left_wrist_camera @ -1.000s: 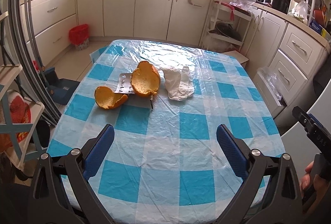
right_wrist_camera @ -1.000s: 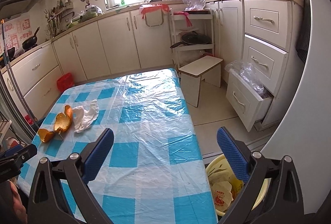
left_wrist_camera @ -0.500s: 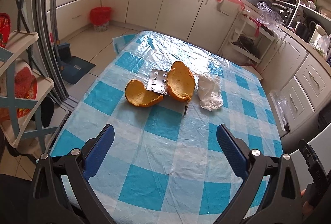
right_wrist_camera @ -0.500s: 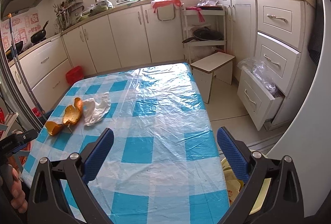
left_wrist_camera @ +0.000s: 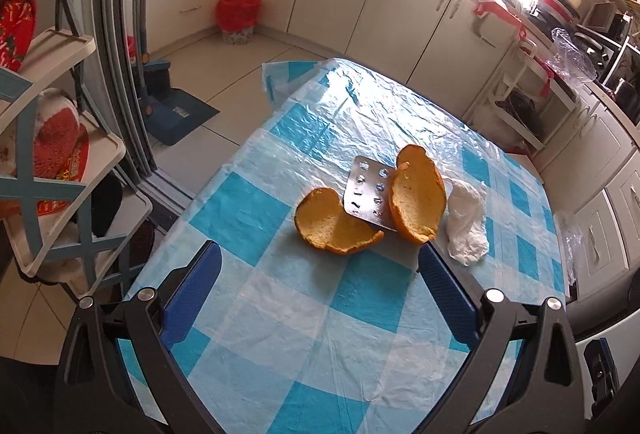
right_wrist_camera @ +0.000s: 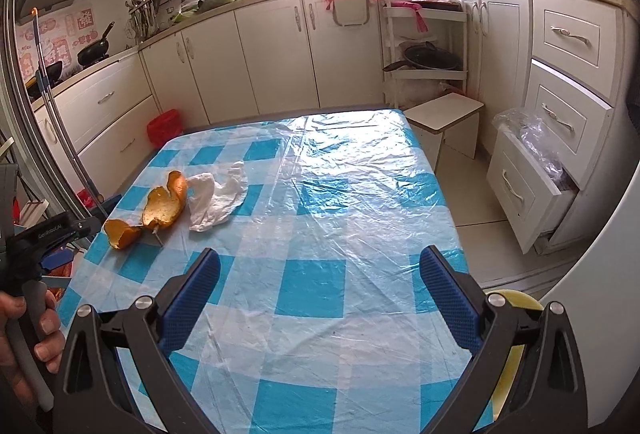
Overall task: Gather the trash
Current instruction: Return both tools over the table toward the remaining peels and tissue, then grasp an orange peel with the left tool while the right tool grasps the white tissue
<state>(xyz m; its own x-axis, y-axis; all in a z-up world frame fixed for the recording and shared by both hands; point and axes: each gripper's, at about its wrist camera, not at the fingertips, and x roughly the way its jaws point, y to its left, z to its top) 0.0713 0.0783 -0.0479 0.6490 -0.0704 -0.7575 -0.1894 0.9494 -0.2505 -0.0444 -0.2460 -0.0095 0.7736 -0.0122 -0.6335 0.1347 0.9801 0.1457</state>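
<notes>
Blue ribbed pads line both claws. The left claw (left_wrist_camera: 318,266) is spread wide and holds nothing, hanging over the bench (left_wrist_camera: 280,334) with its right pad tip just beside the taller orange peel (left_wrist_camera: 418,203). The right claw (right_wrist_camera: 318,268) is likewise spread wide and empty, above the near middle of the bench, well apart from the trash.

All the trash lies together on the left part of the blue-and-white checked plastic cloth (right_wrist_camera: 340,193). A second, lower orange peel (left_wrist_camera: 332,228) lies pith-up, curled like a shallow cup. A silver blister pack (left_wrist_camera: 368,191) rests tilted between the two peels, leaning on them. A crumpled white tissue (left_wrist_camera: 466,226) lies just beside the taller peel, on its right. In the right wrist view a small dark stick (right_wrist_camera: 157,236) pokes out under the peels.

A yellow bin (right_wrist_camera: 516,318) shows partly behind the right claw's finger, beside the bench. A red basket (left_wrist_camera: 237,13) stands on the floor by the cabinets, and a white stool (right_wrist_camera: 448,115) stands past the far bench corner.
</notes>
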